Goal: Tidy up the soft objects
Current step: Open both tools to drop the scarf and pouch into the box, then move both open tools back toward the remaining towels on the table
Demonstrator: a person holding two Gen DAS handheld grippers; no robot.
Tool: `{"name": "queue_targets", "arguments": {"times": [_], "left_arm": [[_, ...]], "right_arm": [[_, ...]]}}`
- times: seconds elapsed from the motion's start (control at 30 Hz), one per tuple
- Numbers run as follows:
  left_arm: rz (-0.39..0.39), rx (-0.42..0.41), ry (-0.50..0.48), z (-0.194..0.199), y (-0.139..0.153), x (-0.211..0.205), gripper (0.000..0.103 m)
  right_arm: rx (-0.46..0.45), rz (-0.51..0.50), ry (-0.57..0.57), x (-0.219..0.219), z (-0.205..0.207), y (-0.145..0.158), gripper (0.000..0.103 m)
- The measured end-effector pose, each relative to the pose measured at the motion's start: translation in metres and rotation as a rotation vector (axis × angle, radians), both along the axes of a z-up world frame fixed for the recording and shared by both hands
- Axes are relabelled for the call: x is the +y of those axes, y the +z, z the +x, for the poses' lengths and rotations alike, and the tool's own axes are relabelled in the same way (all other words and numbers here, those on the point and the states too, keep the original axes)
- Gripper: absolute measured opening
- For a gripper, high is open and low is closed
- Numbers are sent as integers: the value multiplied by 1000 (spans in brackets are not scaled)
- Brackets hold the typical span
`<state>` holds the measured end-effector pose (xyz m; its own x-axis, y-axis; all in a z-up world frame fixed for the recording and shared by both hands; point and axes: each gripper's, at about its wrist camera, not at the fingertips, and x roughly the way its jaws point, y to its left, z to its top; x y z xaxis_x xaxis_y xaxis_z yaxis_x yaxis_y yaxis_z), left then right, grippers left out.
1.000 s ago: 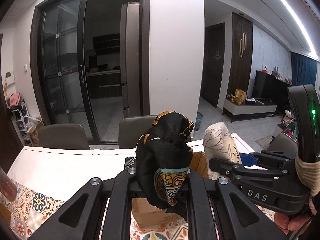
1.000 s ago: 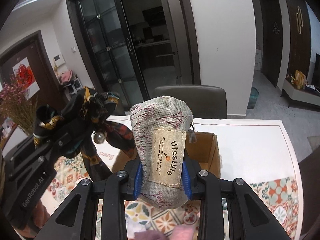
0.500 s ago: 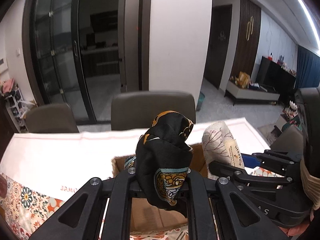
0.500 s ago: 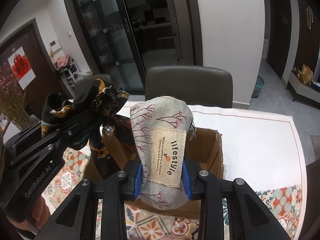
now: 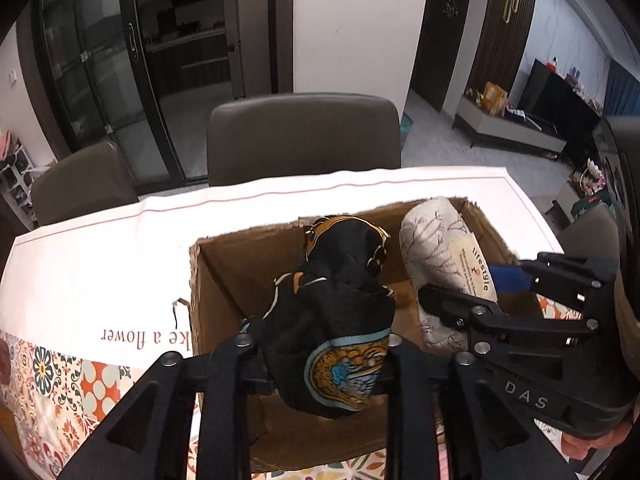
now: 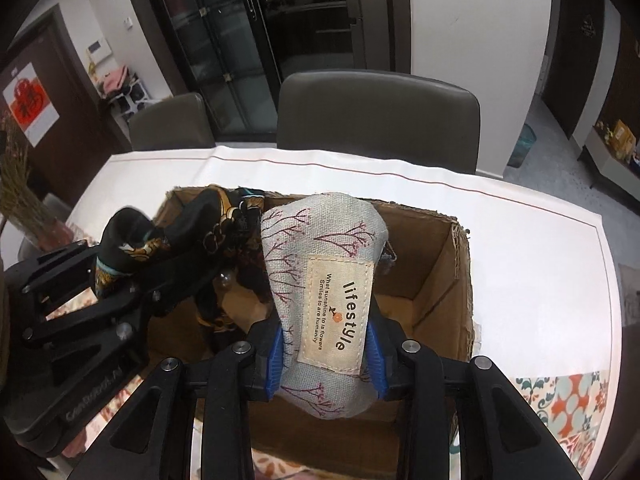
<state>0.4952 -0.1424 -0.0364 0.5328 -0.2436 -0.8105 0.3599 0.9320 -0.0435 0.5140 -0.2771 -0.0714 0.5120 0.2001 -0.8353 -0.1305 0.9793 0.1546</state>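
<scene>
My left gripper is shut on a black scarf with gold and teal print and holds it over an open cardboard box. My right gripper is shut on a grey fabric pouch with a "lifestyle" label, held over the same box. The pouch sits right of the scarf in the left wrist view. The scarf and left gripper show at the left in the right wrist view.
The box stands on a table with a white cloth and patterned runner. Two grey chairs stand at the far edge. Dried flowers in a vase stand at the left.
Both grippers have tilted down and moved forward over the box. The scarf and the pouch now hang inside its opening. Both grips are unchanged.
</scene>
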Motion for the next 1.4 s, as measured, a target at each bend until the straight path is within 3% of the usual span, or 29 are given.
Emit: {"name": "queue_targets", "arguments": {"times": [0.17, 0.47, 0.97, 1.4], "left_arm": [[20, 12, 28, 2, 4, 10, 49], [17, 5, 66, -5, 18, 19, 64], [64, -75, 129, -35, 45, 43, 71], [43, -198, 111, -112, 67, 49, 79]], "right_arm": [[26, -41, -11, 0, 5, 0, 57], [49, -20, -48, -7, 3, 7, 67], [-11, -79, -47, 8, -19, 39, 73], [-211, -141, -83, 13, -96, 80, 73]]}}
